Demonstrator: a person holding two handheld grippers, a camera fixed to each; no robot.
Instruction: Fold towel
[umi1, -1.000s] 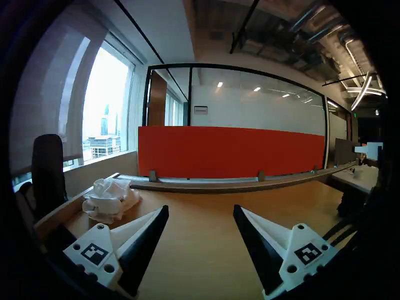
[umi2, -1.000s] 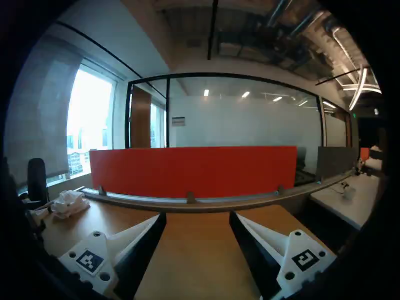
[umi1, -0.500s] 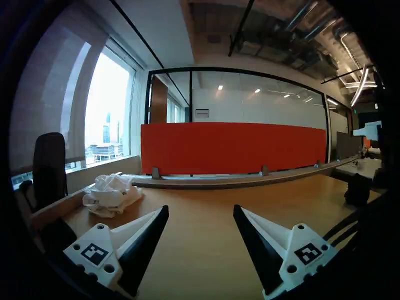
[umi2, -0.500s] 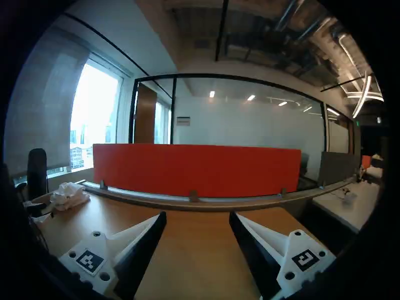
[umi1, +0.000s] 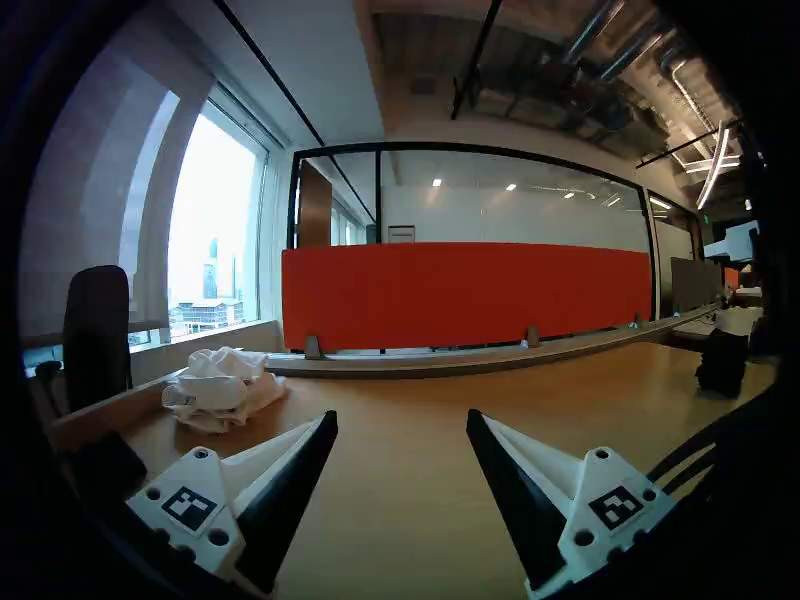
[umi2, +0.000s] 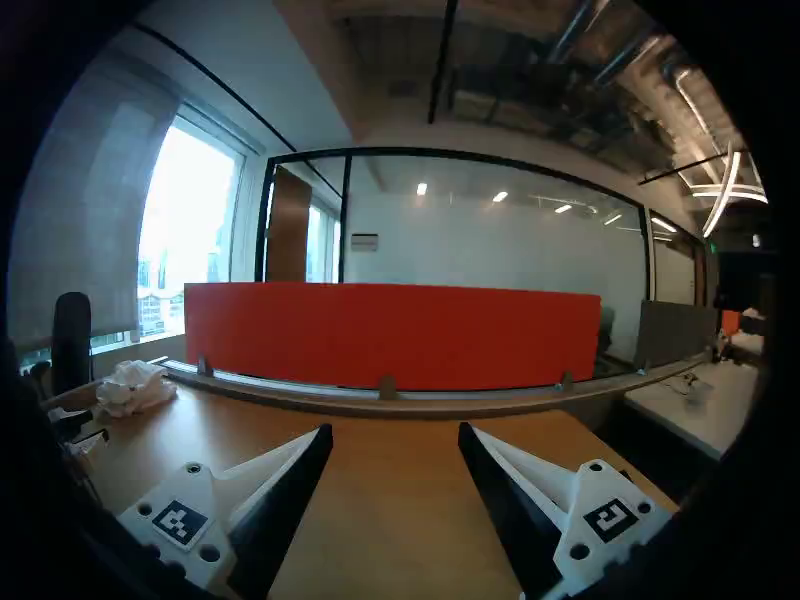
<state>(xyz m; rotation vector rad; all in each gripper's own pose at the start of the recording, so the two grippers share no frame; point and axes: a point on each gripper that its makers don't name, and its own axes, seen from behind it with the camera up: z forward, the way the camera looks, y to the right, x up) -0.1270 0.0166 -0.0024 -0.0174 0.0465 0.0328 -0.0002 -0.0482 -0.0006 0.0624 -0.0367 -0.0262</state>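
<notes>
Over the desk (umi1: 560, 385), left gripper (umi1: 400, 415) jaws gape wide, empty; right gripper (umi2: 394, 428) likewise.

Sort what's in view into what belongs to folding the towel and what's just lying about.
For the job: crumpled white towel; left gripper and right gripper, both open; wooden desk as the work surface.
Just there: orange divider; black chair.

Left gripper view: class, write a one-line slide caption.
Open left gripper hovers over a wooden desk, a crumpled white towel lying ahead by the window.
</notes>
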